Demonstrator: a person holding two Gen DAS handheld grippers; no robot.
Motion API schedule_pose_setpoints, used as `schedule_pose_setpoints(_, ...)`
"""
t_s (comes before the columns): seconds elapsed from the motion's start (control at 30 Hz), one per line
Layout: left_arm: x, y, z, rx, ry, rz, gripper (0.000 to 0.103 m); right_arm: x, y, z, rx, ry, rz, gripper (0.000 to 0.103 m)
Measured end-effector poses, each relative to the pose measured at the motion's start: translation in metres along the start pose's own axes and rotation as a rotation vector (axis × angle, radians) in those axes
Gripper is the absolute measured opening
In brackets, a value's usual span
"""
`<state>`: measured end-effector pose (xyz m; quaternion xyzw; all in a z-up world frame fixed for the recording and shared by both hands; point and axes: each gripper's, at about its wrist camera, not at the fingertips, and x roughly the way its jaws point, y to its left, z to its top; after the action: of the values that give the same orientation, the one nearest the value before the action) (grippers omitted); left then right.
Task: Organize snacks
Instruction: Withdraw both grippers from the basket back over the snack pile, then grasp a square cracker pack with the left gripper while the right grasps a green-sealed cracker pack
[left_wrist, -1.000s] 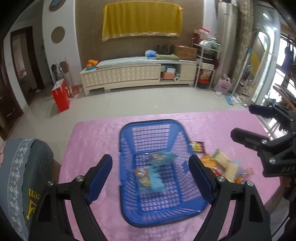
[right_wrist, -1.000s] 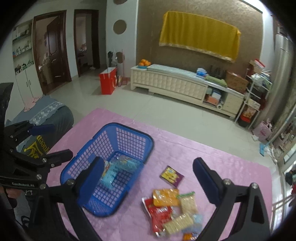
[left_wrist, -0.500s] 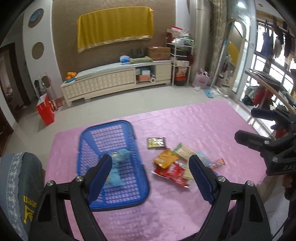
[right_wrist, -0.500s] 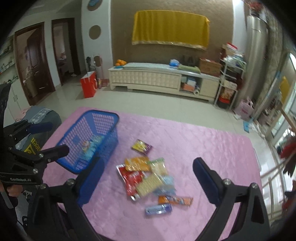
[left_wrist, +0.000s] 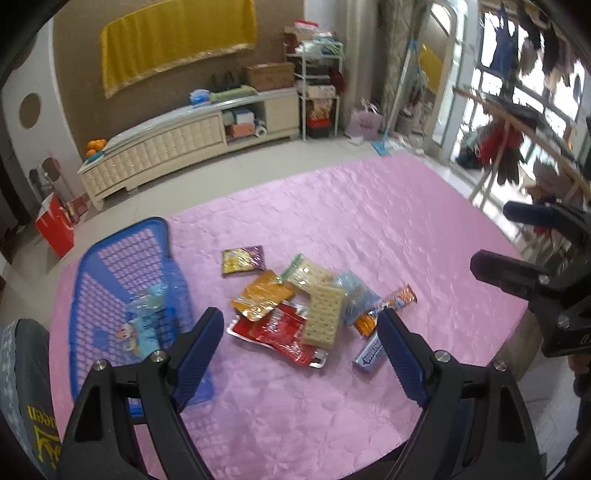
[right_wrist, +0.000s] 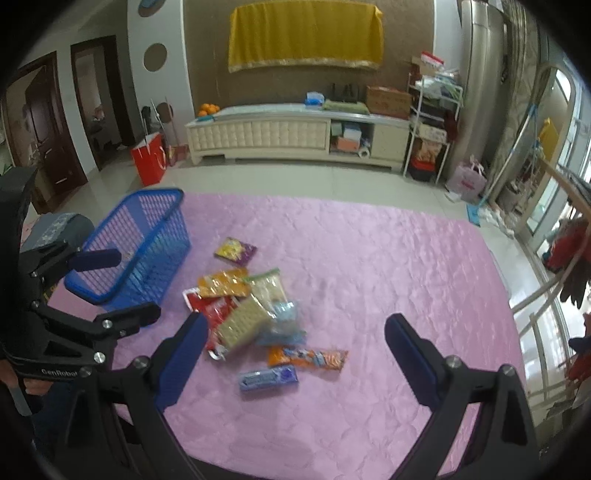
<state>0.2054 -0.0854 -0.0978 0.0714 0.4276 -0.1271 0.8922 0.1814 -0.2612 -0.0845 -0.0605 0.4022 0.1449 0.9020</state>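
The left tool (left_wrist: 301, 334), jaws spread and empty, hangs above loose snack packets (left_wrist: 295, 306) heaped on the pink table (left_wrist: 369, 229), the basket (left_wrist: 122, 280) to its left; the right tool (right_wrist: 295, 332) waits equally wide.

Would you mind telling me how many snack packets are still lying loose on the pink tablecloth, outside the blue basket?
8: purple packet apart near the basket; orange pouch, red pouch, two cracker packs and light blue packet piled; orange bar and blue bar nearest. Others may hide beneath.
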Motion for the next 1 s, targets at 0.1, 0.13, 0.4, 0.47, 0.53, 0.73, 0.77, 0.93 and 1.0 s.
schedule_pose_setpoints(0.1, 0.024, -0.009, -0.004, 0.017, 0.042, -0.009, 0.083, 0.018, -0.012, -0.012, 0.016, 0.032, 0.001, 0.098)
schedule_pose_setpoints(0.13, 0.035, -0.011, -0.005, 0.019, 0.061, -0.014, 0.083, 0.024, -0.015, -0.015, 0.024, 0.042, 0.003, 0.098)
schedule_pose_setpoints(0.4, 0.085, -0.018, -0.012, 0.052, 0.142, -0.040, 0.083, 0.059, -0.034, -0.030, 0.068, 0.090, 0.008, 0.098)
schedule_pose_setpoints(0.47, 0.097, -0.019, -0.012, 0.066, 0.161, -0.047, 0.083, 0.068, -0.038, -0.032, 0.081, 0.102, 0.012, 0.098)
schedule_pose_setpoints(0.53, 0.107, -0.021, -0.013, 0.083, 0.177, -0.061, 0.083, 0.076, -0.041, -0.035, 0.091, 0.113, 0.010, 0.098)
schedule_pose_setpoints(0.73, 0.152, -0.023, -0.018, 0.129, 0.247, -0.103, 0.083, 0.100, -0.047, -0.043, 0.119, 0.144, 0.008, 0.098)
schedule_pose_setpoints(0.77, 0.157, -0.024, -0.018, 0.137, 0.257, -0.104, 0.083, 0.103, -0.049, -0.044, 0.125, 0.151, 0.009, 0.098)
schedule_pose_setpoints(0.93, 0.182, -0.025, -0.019, 0.172, 0.289, -0.088, 0.083, 0.113, -0.054, -0.047, 0.141, 0.171, 0.012, 0.098)
schedule_pose_setpoints(1.0, 0.188, -0.023, -0.020, 0.170, 0.295, -0.101, 0.083, 0.115, -0.055, -0.047, 0.142, 0.178, 0.014, 0.098)
